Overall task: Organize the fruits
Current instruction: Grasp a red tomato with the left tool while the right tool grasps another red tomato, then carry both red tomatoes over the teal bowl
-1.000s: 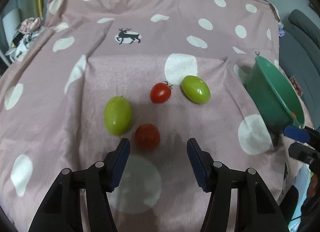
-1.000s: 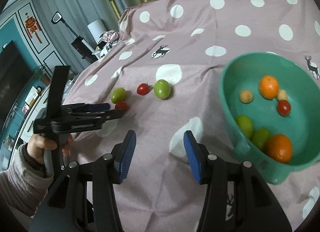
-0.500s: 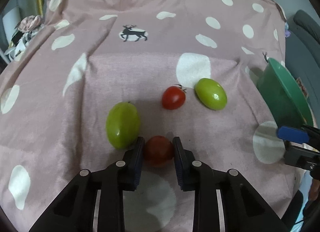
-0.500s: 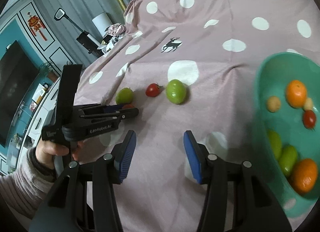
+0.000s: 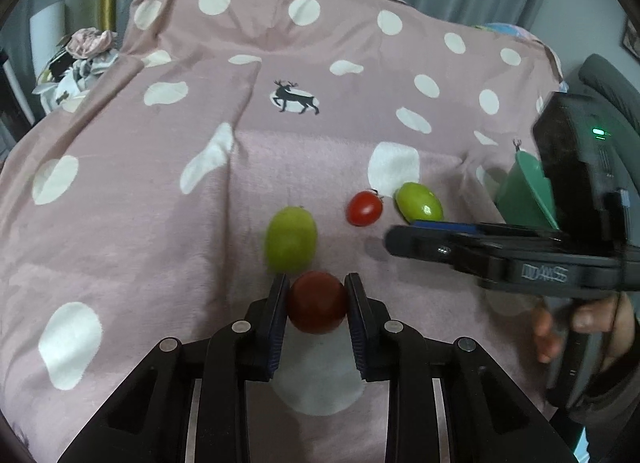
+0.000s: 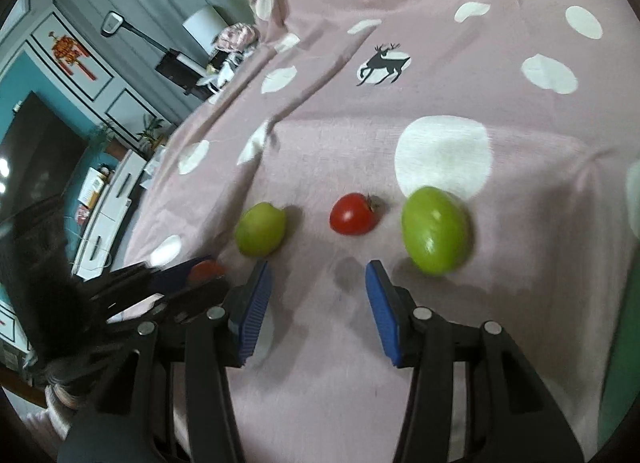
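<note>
Four fruits are seen on the pink spotted cloth [image 5: 120, 247]: a dark red tomato [image 5: 317, 302] clamped between the pads of the left gripper [image 5: 317, 305], a green fruit [image 5: 291, 239] just beyond it, a small red tomato [image 5: 364, 208] with a stem, and a second green fruit [image 5: 419, 202] to its right. The right gripper [image 6: 318, 305] is held with its jaws spread wide and nothing between them, pointed at the cloth before the small red tomato. Mirrored lettering is embossed on the right gripper's body in the left wrist view but cannot be read. A deer print [image 5: 296, 97] is stamped on the cloth. The green bowl [image 5: 524, 191] is mostly hidden behind the right gripper's body, and only a blurred sliver of it is caught at the edge of the right wrist view. The left gripper appears blurred there, with the clamped tomato barely made out.
</note>
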`<state>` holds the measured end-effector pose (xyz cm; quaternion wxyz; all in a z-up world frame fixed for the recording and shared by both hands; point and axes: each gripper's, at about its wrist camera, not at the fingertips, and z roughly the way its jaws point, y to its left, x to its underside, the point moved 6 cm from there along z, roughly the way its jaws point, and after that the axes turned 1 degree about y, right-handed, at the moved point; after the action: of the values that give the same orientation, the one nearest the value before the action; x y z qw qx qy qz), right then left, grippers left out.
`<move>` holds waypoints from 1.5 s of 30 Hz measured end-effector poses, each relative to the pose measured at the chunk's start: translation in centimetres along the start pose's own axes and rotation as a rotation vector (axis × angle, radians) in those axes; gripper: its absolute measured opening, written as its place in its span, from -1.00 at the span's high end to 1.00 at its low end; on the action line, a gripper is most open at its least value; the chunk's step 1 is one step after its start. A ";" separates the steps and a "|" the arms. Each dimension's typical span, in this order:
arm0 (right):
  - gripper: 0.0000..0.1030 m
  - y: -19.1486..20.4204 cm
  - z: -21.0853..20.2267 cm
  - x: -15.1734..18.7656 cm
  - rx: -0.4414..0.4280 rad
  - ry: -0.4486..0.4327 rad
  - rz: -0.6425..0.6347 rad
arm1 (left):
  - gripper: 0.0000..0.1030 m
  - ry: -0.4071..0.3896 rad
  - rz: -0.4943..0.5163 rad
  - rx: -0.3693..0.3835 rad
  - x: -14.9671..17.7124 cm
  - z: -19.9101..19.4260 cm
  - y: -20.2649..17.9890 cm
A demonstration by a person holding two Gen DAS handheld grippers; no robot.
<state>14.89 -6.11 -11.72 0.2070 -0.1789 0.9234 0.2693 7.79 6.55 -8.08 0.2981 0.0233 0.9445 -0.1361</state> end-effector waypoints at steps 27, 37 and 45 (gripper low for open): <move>0.47 0.3 1.0 -1.2 0.099 0.001 -0.040 | 0.45 -0.023 -0.004 0.029 0.1 -0.8 -0.1; 0.47 3.1 -4.6 2.8 0.030 -0.060 -0.110 | 0.45 -0.032 0.024 0.015 0.7 -2.0 -2.1; 0.46 4.3 -8.5 5.0 0.057 -0.114 -0.177 | 0.45 -0.050 0.063 0.013 1.1 -3.4 -4.4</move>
<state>6.37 -8.67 -5.77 0.2869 -0.2380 0.8981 0.2334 4.46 3.25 -4.95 0.3254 0.0514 0.9348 -0.1331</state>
